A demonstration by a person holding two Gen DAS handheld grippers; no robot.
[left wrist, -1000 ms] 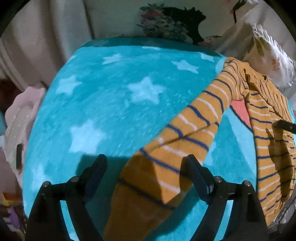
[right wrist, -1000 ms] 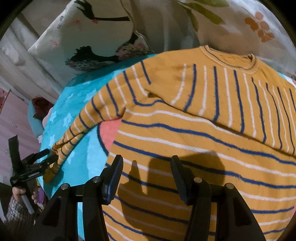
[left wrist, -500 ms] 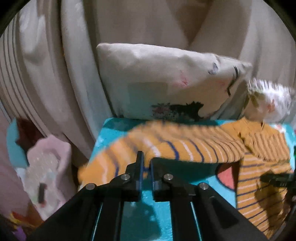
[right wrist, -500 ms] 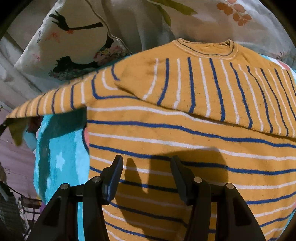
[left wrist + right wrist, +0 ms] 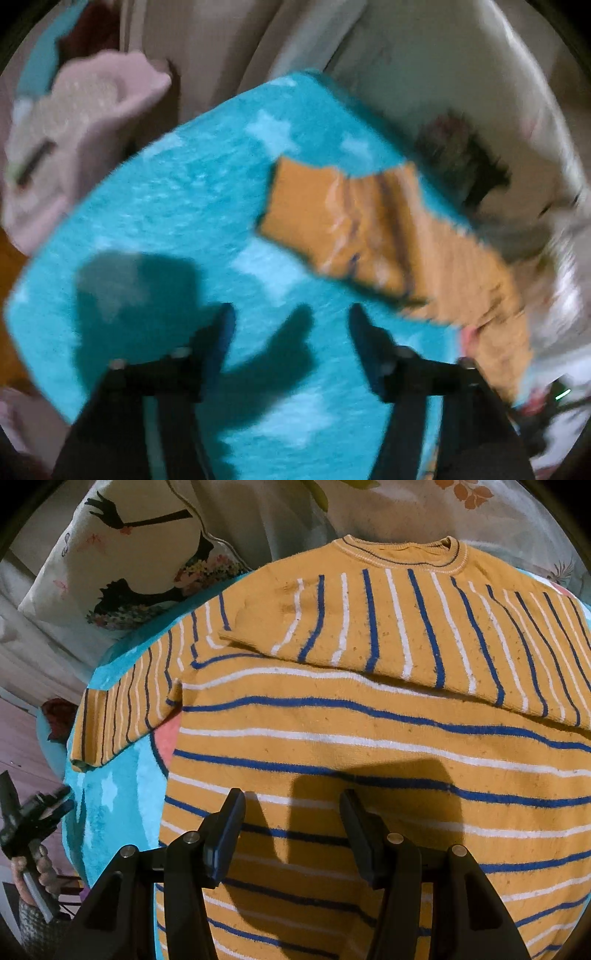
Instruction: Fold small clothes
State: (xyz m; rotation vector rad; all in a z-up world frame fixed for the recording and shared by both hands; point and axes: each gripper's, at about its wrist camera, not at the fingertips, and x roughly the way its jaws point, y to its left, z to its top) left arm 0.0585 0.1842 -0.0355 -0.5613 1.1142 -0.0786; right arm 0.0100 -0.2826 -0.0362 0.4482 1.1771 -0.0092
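Observation:
An orange sweater (image 5: 369, 738) with blue and white stripes lies flat on a teal star blanket (image 5: 110, 805). One sleeve (image 5: 406, 627) is folded across its chest. The other sleeve (image 5: 122, 716) stretches out to the left, its cuff resting on the blanket. In the blurred left wrist view that sleeve (image 5: 343, 221) lies ahead and to the right of my left gripper (image 5: 291, 317), whose jaws are opening with nothing between them. My right gripper (image 5: 292, 797) hangs open just over the sweater's body, holding nothing. The left gripper (image 5: 33, 812) also shows at the far left, held by a hand (image 5: 37, 867).
A printed pillow (image 5: 129, 565) and floral bedding border the blanket's far side. Pink cloth (image 5: 74, 122) lies off the blanket's left corner, with pale curtains behind it. Bare teal blanket (image 5: 166, 206) extends left of the sleeve.
My left gripper shut on the sleeve's cuff, lifted it and pulled it out sideways, then let go and drew back. The sleeve now lies straight on the blanket. The right gripper stayed put.

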